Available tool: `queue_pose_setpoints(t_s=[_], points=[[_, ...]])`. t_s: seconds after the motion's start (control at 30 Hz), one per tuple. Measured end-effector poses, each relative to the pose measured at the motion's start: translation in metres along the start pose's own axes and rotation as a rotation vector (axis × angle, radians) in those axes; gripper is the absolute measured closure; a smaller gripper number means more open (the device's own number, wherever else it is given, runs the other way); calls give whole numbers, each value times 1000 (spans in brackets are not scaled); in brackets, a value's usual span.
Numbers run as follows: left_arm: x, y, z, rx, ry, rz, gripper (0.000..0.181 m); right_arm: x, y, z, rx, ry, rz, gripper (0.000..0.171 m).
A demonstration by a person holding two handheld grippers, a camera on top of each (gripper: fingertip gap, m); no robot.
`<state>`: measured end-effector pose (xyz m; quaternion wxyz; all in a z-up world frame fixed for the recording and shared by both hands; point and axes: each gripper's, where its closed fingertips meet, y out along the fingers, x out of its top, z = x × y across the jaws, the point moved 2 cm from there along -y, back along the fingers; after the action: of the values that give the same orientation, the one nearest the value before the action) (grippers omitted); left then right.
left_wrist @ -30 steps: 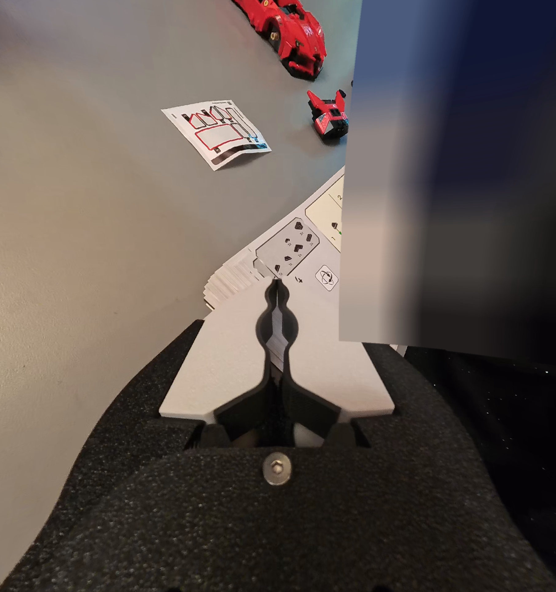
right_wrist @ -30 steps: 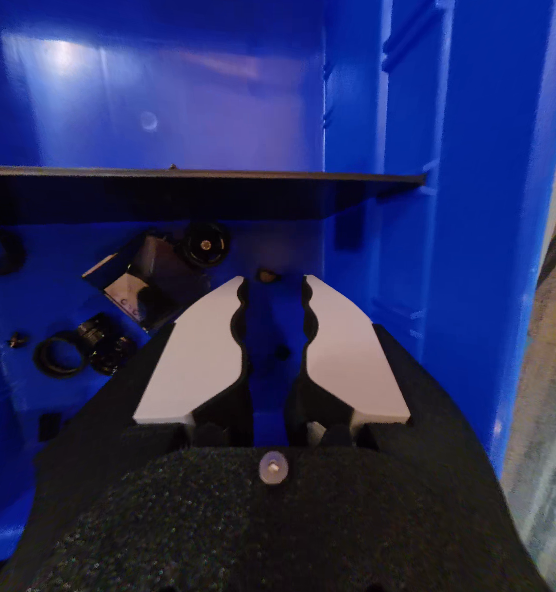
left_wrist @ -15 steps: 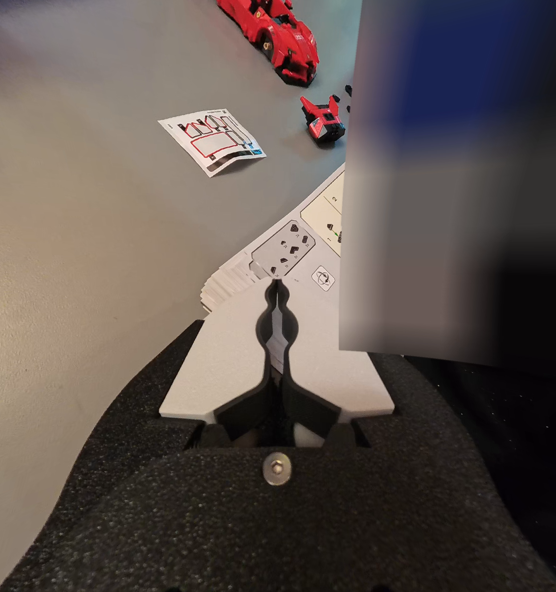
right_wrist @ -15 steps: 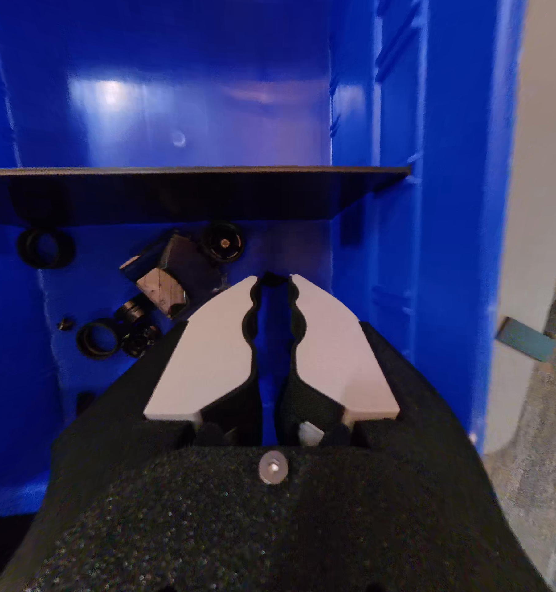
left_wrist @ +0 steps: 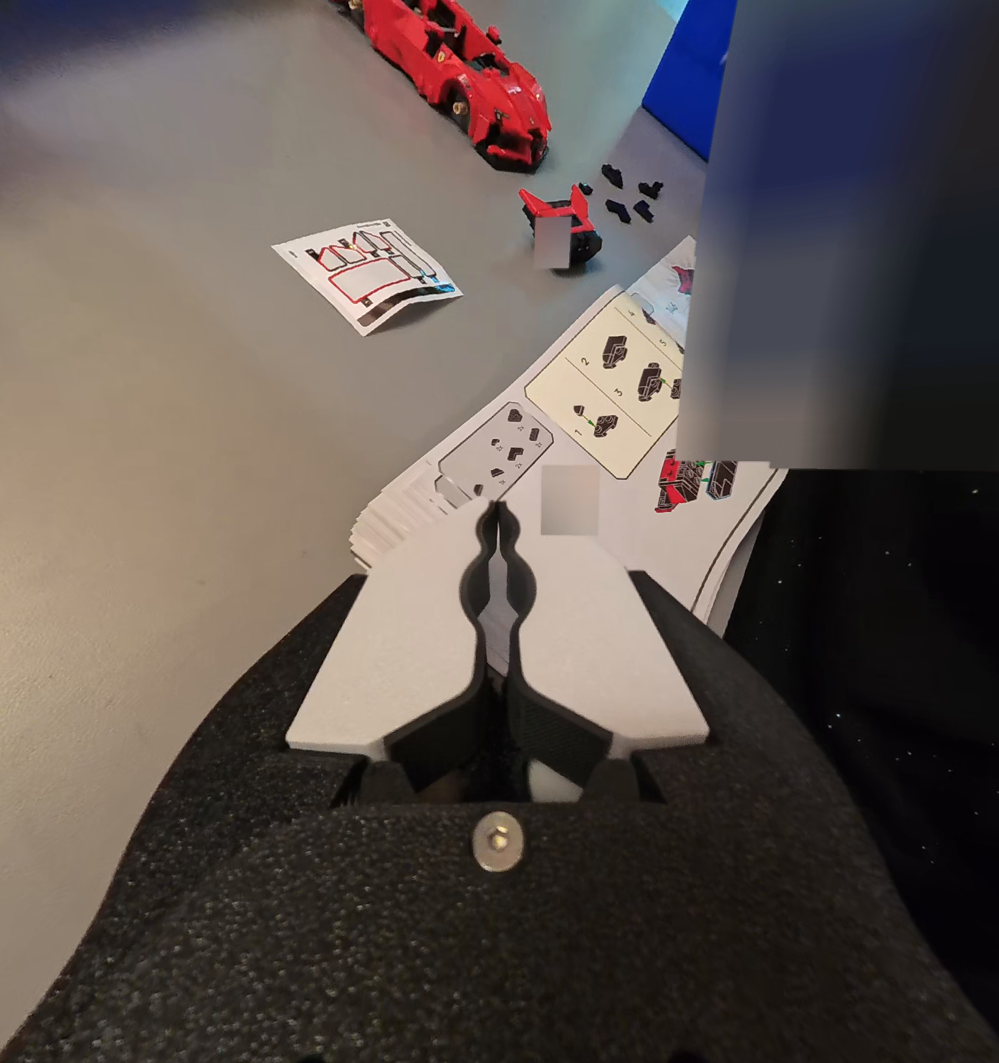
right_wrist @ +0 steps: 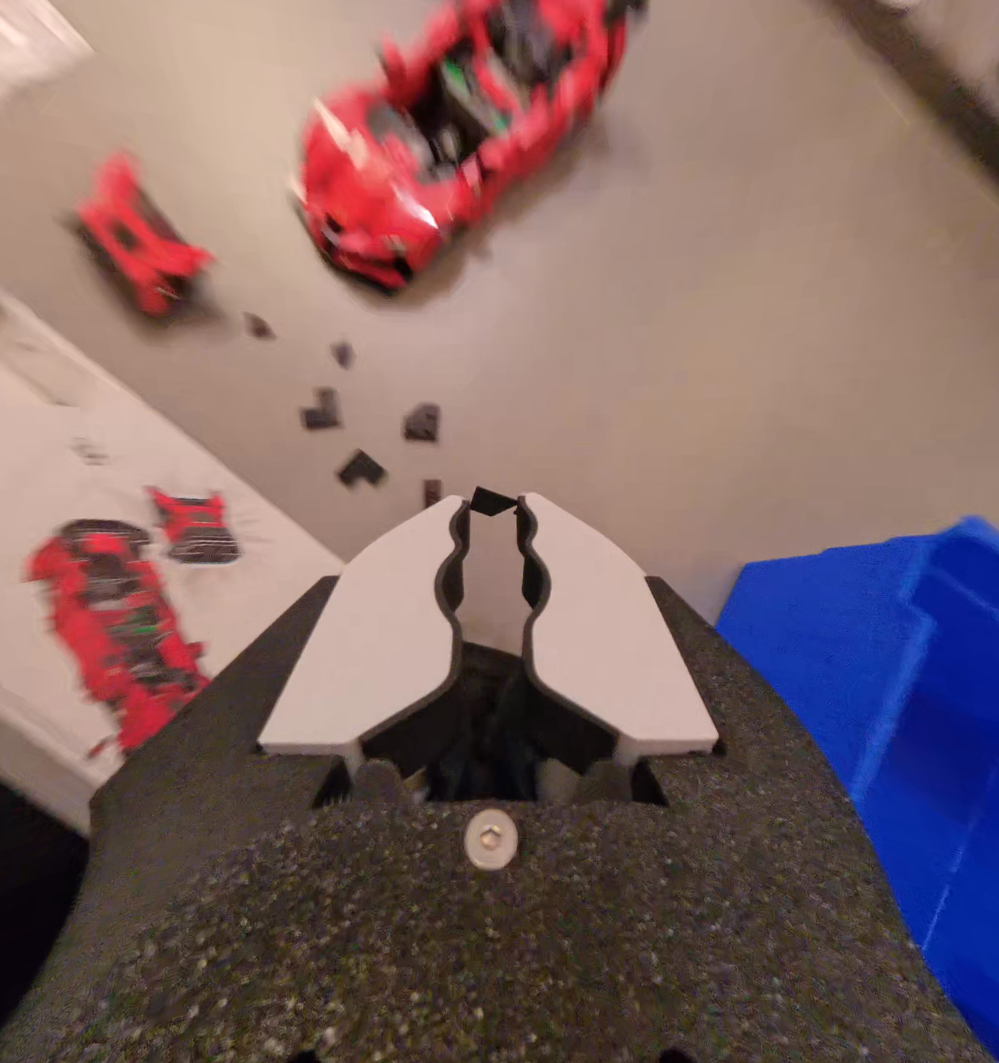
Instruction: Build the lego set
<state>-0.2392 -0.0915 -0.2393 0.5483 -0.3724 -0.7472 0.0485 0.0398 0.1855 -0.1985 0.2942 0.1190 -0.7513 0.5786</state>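
My right gripper point(right_wrist: 491, 501) is shut on a small black lego piece point(right_wrist: 490, 500) held at its fingertips above the grey table. Ahead of it lie several small black pieces point(right_wrist: 361, 467), a small red sub-assembly point(right_wrist: 135, 247) and the red lego car point(right_wrist: 439, 144); this view is blurred. My left gripper point(left_wrist: 497, 506) is shut and empty over the open instruction booklet point(left_wrist: 578, 414). In the left wrist view the red car point(left_wrist: 462, 86) lies at the top, with the red sub-assembly point(left_wrist: 560, 230) and black pieces point(left_wrist: 624, 198) nearer.
A sticker sheet point(left_wrist: 368, 273) lies on the grey table point(left_wrist: 140, 402) left of the booklet. A blue bin point(right_wrist: 900, 690) stands at the right in the right wrist view. The booklet point(right_wrist: 83, 517) fills the left side there. One gripper's finger ends stand about 40 cm off the other's. My right tips are roughly 15 cm from the small red sub-assembly point(right_wrist: 135, 247).
My right gripper closed on a small black piece inside the blue bin, then came out over the table. My left gripper stayed shut and drifted slightly over the booklet.
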Motion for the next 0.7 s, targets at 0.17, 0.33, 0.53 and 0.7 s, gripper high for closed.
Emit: queue_pose_setpoints(t_s=[0.17,0.33,0.53,0.7], points=[[4,-4,-5,-42,11,-44,181,-24,52,-8,43,95,140,155],[7,-9,-6,-68,-3,-85,181,-31,54,-5,52,65,178,140],[8,-10,-5,-78,-19,-99,181,-14,20,-1,29,90,12,136],[12,-15,-5,-105,-41,-145,181,-21,-73,20,159,143,-232,145]])
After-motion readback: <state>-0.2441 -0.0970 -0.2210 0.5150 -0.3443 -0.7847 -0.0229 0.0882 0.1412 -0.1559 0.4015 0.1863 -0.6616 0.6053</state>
